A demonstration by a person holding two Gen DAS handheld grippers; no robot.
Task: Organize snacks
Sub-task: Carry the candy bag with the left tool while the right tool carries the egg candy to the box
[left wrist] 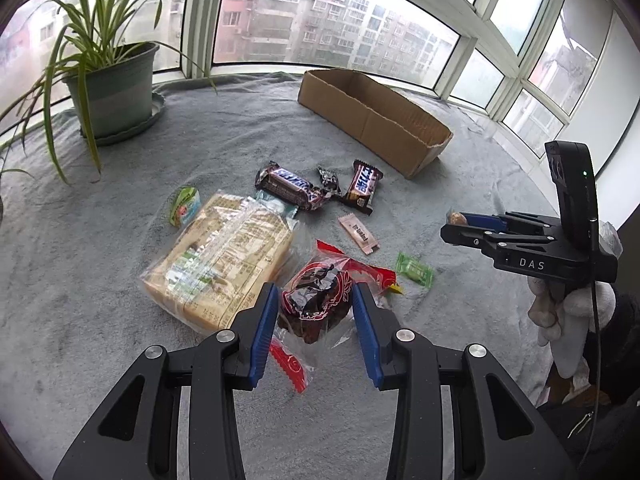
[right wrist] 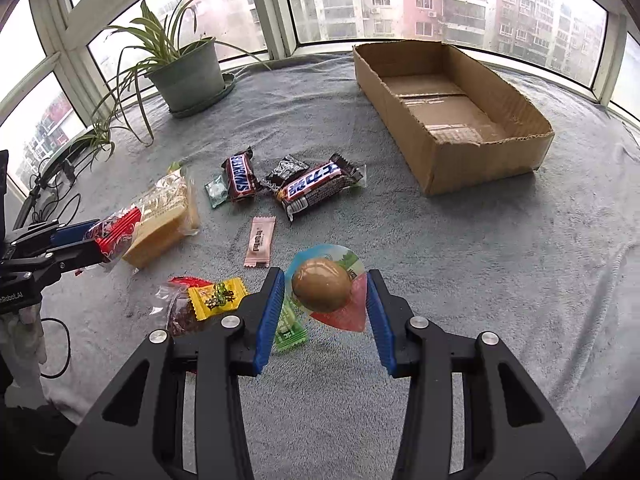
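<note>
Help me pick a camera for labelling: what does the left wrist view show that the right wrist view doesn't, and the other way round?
Only the left wrist view shows the green-white packet behind the bread and the dark cake between the left gripper pads. Only the right wrist view shows the cardboard box's bare floor and the packaged egg gripped by the right gripper. Both show the chocolate bars, pink sachet, bread pack and potted plant.
</note>
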